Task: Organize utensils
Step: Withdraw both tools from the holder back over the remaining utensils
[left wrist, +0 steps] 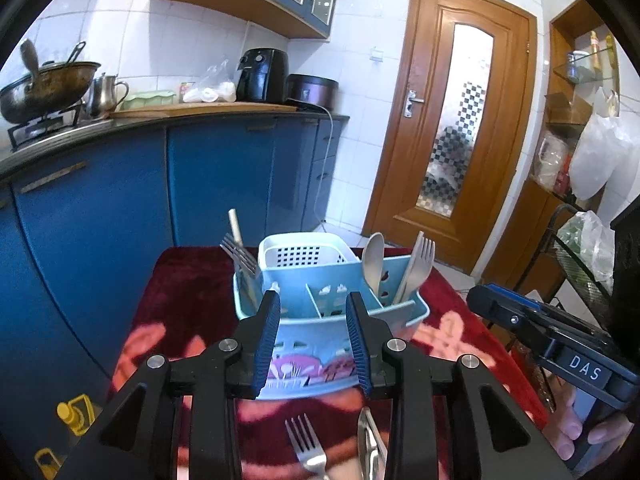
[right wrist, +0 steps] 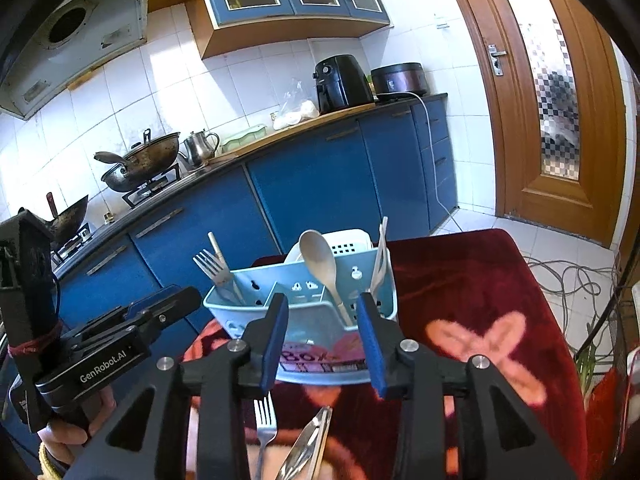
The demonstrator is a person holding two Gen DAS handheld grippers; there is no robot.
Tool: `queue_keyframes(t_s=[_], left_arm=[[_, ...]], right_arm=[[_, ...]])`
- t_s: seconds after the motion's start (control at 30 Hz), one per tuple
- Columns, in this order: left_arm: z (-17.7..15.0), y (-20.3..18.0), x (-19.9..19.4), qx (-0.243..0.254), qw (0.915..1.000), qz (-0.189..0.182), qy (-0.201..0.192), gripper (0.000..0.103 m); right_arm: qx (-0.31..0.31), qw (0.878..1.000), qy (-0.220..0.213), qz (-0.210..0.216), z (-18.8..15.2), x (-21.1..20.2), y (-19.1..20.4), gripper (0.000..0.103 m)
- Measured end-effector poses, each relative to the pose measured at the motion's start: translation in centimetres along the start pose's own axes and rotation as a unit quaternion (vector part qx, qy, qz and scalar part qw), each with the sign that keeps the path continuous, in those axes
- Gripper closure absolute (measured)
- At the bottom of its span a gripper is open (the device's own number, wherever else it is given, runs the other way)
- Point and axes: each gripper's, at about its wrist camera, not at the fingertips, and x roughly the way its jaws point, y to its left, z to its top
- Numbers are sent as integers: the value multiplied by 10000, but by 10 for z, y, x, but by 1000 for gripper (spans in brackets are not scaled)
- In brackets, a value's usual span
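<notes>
A light-blue utensil caddy [left wrist: 312, 332] [right wrist: 224, 312] stands on a dark red flowered cloth [left wrist: 180, 300]. Its left compartment holds a metal fork [left wrist: 240, 256] [right wrist: 212, 268]. Its right compartment holds a beige spoon [left wrist: 373, 260] [right wrist: 320, 264] and a pale fork [left wrist: 420, 264]. Another metal fork [left wrist: 308, 444] [right wrist: 265, 420] and a shiny metal piece [left wrist: 370, 444] [right wrist: 312, 440] lie on the cloth in front of the caddy. My left gripper [left wrist: 313, 300] and my right gripper [right wrist: 323, 304] hover side by side before the caddy. Both are open with nothing between the pads.
Blue cabinets [left wrist: 220, 180] run along the left under a counter with woks, a kettle, an air fryer [right wrist: 340, 80] and a cooker. A wooden door [left wrist: 460, 100] is behind. A wire rack with bags [left wrist: 580, 240] stands right of the table; cables [right wrist: 568, 280] lie on the floor.
</notes>
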Motion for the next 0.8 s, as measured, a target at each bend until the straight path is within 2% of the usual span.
queue_keyframes(t_s=[0.53,0.8], left_arm=[[-41,-7,-59,98,9995,-21,284,68],[-66,-5,-67,0,9987,11,505,67]], right_arm=[[69,9998,186,15,-41,-43,12,57],[-25,9988,494,-66,-69,-45,17,57]])
